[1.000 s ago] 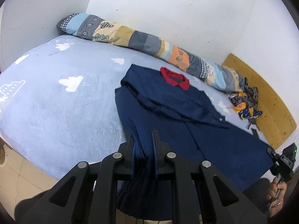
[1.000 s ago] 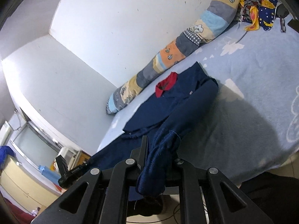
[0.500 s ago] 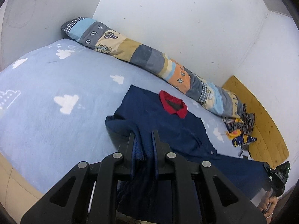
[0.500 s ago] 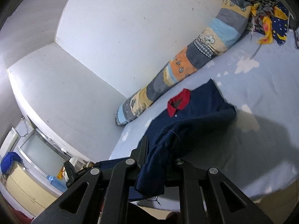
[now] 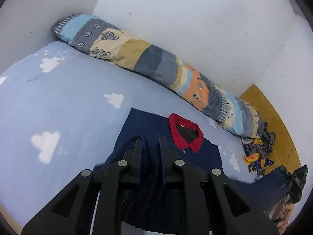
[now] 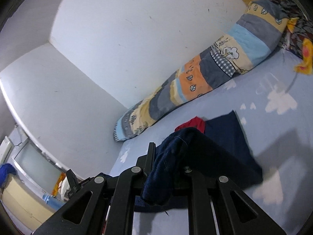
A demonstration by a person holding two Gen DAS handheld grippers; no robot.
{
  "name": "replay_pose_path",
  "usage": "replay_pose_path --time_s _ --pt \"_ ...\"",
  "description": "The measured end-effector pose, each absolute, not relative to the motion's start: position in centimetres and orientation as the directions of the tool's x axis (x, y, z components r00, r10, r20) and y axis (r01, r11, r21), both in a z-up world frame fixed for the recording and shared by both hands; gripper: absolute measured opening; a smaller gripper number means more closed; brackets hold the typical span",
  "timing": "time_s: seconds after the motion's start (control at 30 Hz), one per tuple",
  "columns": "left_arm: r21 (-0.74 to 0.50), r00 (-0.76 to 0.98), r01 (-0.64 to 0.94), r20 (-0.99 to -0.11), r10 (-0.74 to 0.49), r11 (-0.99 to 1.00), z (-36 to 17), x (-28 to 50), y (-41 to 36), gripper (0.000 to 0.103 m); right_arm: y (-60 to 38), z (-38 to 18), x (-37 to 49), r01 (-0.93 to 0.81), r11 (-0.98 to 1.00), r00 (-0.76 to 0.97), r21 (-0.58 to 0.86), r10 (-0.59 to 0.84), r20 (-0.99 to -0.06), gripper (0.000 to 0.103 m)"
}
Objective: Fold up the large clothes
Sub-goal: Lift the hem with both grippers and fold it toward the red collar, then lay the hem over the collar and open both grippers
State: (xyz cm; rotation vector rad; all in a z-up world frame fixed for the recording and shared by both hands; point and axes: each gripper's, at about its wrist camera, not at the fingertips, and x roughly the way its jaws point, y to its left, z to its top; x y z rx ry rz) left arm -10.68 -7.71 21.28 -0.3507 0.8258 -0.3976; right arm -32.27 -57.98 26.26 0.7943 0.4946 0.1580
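Observation:
A navy garment with a red collar lies on the light blue cloud-print bed sheet. My left gripper is shut on a bunched edge of the navy fabric, lifted just short of the collar. The right wrist view shows my right gripper shut on another bunch of the same garment, which drapes over and hides its right finger; the collar peeks out beyond. The lifted fabric spans between both grippers over the flat part. A hand holds the right gripper at the left view's edge.
A long patchwork bolster lies along the white wall behind the garment. A heap of colourful clothes sits by a wooden board at the bed's end. A cream cabinet stands beyond the bed's other side.
Both grippers have carried the held navy edge up and forward toward the red collar, doubling the lower part of the garment over its upper part. Both grips are unchanged.

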Motion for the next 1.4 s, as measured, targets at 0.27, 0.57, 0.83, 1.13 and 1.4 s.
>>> replay_pose_path --time_s 0.27,0.57,0.83,1.13,1.4 --pt "-0.404 0.488 0.092 -0.778 -0.395 0.91 15.2 2.9 -13.1 0.014 -62.1 21.0 -17.4 0.185 0.707 0.816 0.683 0.277 -0.507 0.011" --pt "-0.401 0.457 -0.067 -0.826 -0.329 0.914 9.4 10.0 -12.5 0.053 -66.7 10.8 -8.4 0.415 0.585 0.714 0.697 0.264 -0.648 0.026" --pt "-0.397 0.523 0.068 -0.767 -0.371 0.915 11.5 8.6 -12.1 0.054 -68.7 10.3 -8.7 0.373 0.453 0.778 0.809 0.322 -0.539 0.064" --pt "-0.227 0.464 0.379 -0.793 -0.396 0.897 9.7 5.7 -20.6 0.054 -67.6 13.5 -10.0 0.362 0.661 0.777 0.658 0.176 -0.605 0.064" --pt "-0.025 0.515 0.331 -0.833 -0.203 0.943 3.7 5.8 -19.4 0.058 -63.2 6.7 -10.1 0.32 0.765 0.626 0.559 0.272 -0.731 0.057"
